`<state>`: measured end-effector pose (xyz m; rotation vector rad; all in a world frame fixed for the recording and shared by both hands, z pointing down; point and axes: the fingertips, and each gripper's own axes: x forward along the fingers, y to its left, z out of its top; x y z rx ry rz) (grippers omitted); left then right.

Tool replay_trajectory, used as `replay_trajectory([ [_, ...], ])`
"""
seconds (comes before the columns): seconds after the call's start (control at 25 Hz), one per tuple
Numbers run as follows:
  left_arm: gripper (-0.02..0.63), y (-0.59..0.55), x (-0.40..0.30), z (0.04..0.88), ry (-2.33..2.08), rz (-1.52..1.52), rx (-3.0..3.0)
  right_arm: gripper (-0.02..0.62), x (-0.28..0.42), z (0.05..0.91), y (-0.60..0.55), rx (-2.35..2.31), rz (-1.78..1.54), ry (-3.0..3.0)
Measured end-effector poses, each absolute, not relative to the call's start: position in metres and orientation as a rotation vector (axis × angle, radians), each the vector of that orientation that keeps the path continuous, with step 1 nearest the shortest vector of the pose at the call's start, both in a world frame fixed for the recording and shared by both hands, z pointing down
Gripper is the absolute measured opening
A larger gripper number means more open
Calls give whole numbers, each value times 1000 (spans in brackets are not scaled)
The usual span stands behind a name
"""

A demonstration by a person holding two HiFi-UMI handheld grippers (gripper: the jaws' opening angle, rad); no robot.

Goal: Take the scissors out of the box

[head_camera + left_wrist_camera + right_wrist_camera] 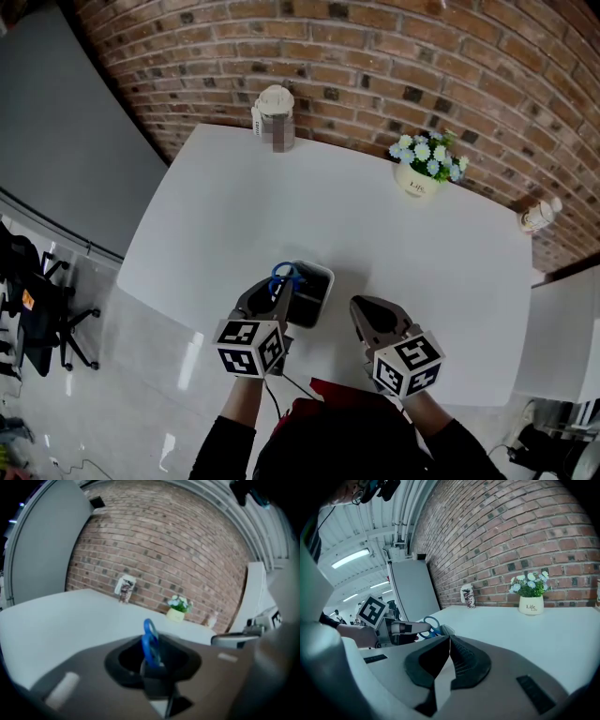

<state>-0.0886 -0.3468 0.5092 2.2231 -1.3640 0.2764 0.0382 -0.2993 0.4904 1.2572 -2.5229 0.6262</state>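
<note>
While holding them upright, loops above its tips, pinches blue-handled scissors [150,641] in part-closed left gripper [156,667]; right gripper [449,639] pressed together, empty.

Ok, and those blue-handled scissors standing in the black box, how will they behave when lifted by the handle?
Likely stiff and light: the scissors look small, with what seem to be plastic loops. Held at the handle in the left gripper, they may pivot. The small box might lift or tip if the blades catch.
</note>
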Motion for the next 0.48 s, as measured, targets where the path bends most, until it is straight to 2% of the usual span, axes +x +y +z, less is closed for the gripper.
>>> replay_trajectory([
  [0.48,60,-336,-69,494,-1346,280,2280,9,44,486,-288,1248,617,-2536],
])
